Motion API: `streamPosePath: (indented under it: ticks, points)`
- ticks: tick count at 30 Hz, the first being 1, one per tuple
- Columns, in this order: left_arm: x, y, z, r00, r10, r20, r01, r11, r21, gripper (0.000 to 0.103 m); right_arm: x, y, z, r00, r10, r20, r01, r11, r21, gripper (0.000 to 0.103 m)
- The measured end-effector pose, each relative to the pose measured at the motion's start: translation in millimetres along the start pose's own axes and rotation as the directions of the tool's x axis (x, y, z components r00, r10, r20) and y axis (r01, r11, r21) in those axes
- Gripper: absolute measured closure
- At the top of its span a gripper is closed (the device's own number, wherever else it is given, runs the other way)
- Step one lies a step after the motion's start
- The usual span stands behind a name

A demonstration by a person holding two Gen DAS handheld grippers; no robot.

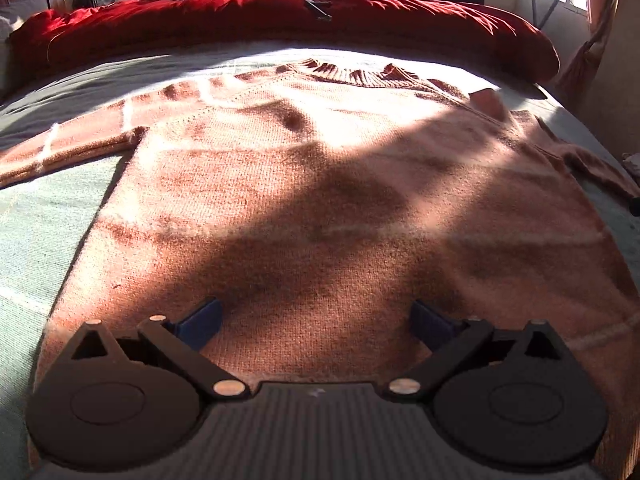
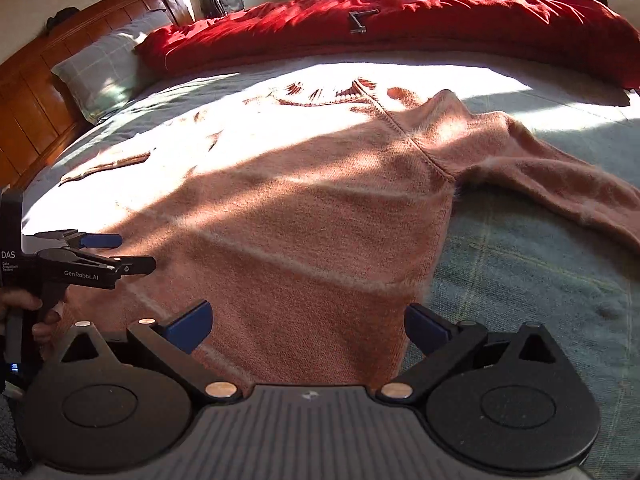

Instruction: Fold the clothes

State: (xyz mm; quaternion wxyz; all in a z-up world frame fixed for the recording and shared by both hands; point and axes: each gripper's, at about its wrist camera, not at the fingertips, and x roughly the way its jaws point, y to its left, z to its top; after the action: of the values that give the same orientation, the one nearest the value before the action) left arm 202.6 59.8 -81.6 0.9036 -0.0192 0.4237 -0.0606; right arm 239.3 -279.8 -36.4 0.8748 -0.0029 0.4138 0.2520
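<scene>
Sunlight falls across the bed (image 1: 36,240), where your pink sweater (image 1: 320,184) lies spread flat, collar toward the red duvet (image 1: 280,20). Your left gripper (image 1: 316,320) and right gripper (image 2: 308,324) both hover over its hem, fingers apart, holding nothing.

Sweater (image 1: 320,184): salmon pink, thin pale stripes. Bed (image 2: 540,272) cover: grey-green, faint check. Duvet (image 1: 280,12): red. Pillow (image 2: 104,64): grey check. Headboard (image 2: 48,76): orange-brown wood.
</scene>
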Motion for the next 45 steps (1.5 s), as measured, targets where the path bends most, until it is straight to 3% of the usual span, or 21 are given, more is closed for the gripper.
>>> streamPosePath:
  ticks: [3,5,7,10,15,18,21,24,28,32,38,42,45]
  points:
    - [-4,3,-1,1.000,-0.009,0.012,0.009,1.000,-0.005,0.003,19,12,21,1.000,0.006,0.015,-0.004,0.990,-0.143,0.000]
    - [-7,5,-3,1.000,-0.013,0.018,0.013,1.000,0.001,0.003,46,29,18,0.999,0.004,-0.046,-0.017,0.962,-0.273,0.000]
    - [-9,7,-7,1.000,-0.016,0.019,0.015,1.000,0.016,0.003,70,43,4,0.992,0.024,-0.126,-0.068,0.932,-0.357,0.000]
    - [-9,9,-12,0.999,-0.023,0.033,0.022,0.999,0.033,0.002,81,54,-22,0.993,0.016,-0.118,-0.066,0.898,-0.434,0.000]
    - [-12,7,-13,0.999,-0.027,0.046,0.025,0.999,0.047,0.002,78,47,-30,0.997,0.028,-0.066,-0.049,0.937,-0.347,0.000]
    - [-17,6,-11,0.997,-0.058,0.044,0.055,0.996,0.065,0.002,66,59,-32,0.996,-0.034,-0.083,-0.001,0.921,-0.389,0.000]
    - [-18,5,-10,0.997,-0.075,0.031,0.072,0.993,0.094,0.002,36,59,-54,0.993,-0.011,-0.119,-0.051,0.863,-0.503,0.000]
    - [-14,2,-8,0.998,-0.065,0.011,0.064,0.992,0.112,0.002,16,41,-77,0.984,-0.011,-0.175,-0.073,0.882,-0.466,0.000]
    - [-12,-8,2,0.996,-0.091,0.013,0.089,0.990,0.114,0.003,-5,25,-83,0.979,-0.032,-0.203,-0.050,0.921,-0.387,0.000]
    - [-11,-30,13,0.991,-0.126,0.037,0.120,0.984,0.133,0.002,-18,4,-71,0.987,-0.013,-0.160,-0.037,0.953,-0.302,0.000]
    - [-13,-70,22,0.981,-0.185,0.052,0.175,0.973,0.152,0.002,-34,-60,-16,1.000,0.004,0.006,-0.003,0.989,-0.147,0.000]
    - [-11,-88,23,0.987,-0.159,0.038,0.152,0.978,0.145,0.002,-29,-110,33,0.993,0.039,0.114,-0.033,0.998,-0.056,0.000]
    - [-10,-98,23,0.991,-0.131,0.027,0.127,0.983,0.136,0.002,-6,-142,70,0.985,0.097,0.141,-0.100,0.995,0.020,0.000]
